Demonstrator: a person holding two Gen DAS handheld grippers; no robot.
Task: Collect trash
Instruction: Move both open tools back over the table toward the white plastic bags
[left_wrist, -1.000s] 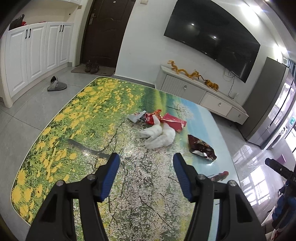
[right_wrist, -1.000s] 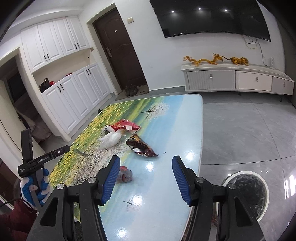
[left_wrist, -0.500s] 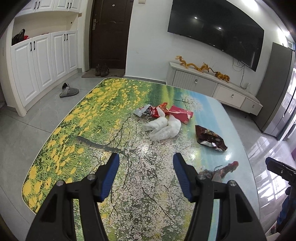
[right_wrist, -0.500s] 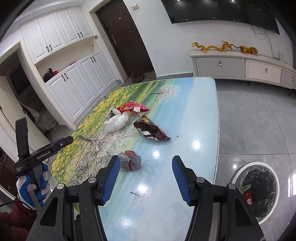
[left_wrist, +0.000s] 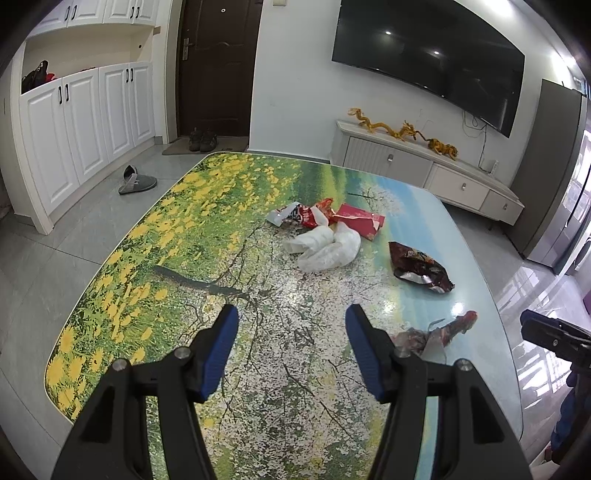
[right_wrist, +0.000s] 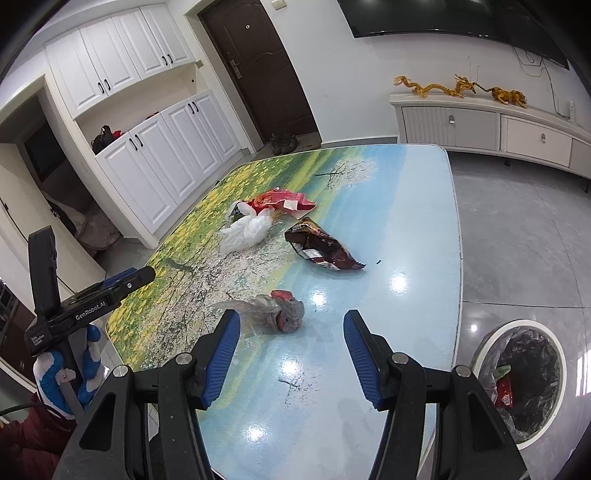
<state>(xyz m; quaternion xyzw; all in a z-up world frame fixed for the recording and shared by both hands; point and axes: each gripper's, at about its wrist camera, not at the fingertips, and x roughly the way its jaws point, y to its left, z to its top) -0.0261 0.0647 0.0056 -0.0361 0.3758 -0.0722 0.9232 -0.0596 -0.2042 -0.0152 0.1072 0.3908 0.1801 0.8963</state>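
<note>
Trash lies on a table (left_wrist: 155, 258) (right_wrist: 406, 206) printed with a landscape. A crumpled clear-and-red wrapper (right_wrist: 275, 310) (left_wrist: 436, 334) lies nearest, just beyond my right gripper (right_wrist: 291, 349), which is open and empty. A dark brown snack bag (right_wrist: 321, 251) (left_wrist: 419, 267) lies farther on. A white plastic bag (right_wrist: 245, 230) (left_wrist: 325, 247) and red wrappers (right_wrist: 284, 199) (left_wrist: 354, 219) lie behind it. My left gripper (left_wrist: 291, 345) is open and empty above the table's near part.
A round white bin (right_wrist: 524, 373) with a black liner and some trash stands on the floor right of the table. White cabinets (left_wrist: 74, 122), a dark door (left_wrist: 218, 62), a slipper (left_wrist: 136, 181) and a TV console (left_wrist: 424, 166) ring the room.
Both grippers have tilted and drawn back, so the table and trash sit lower and nearer in view. The right gripper has come closer to the crumpled wrapper. Jaws stay open.
</note>
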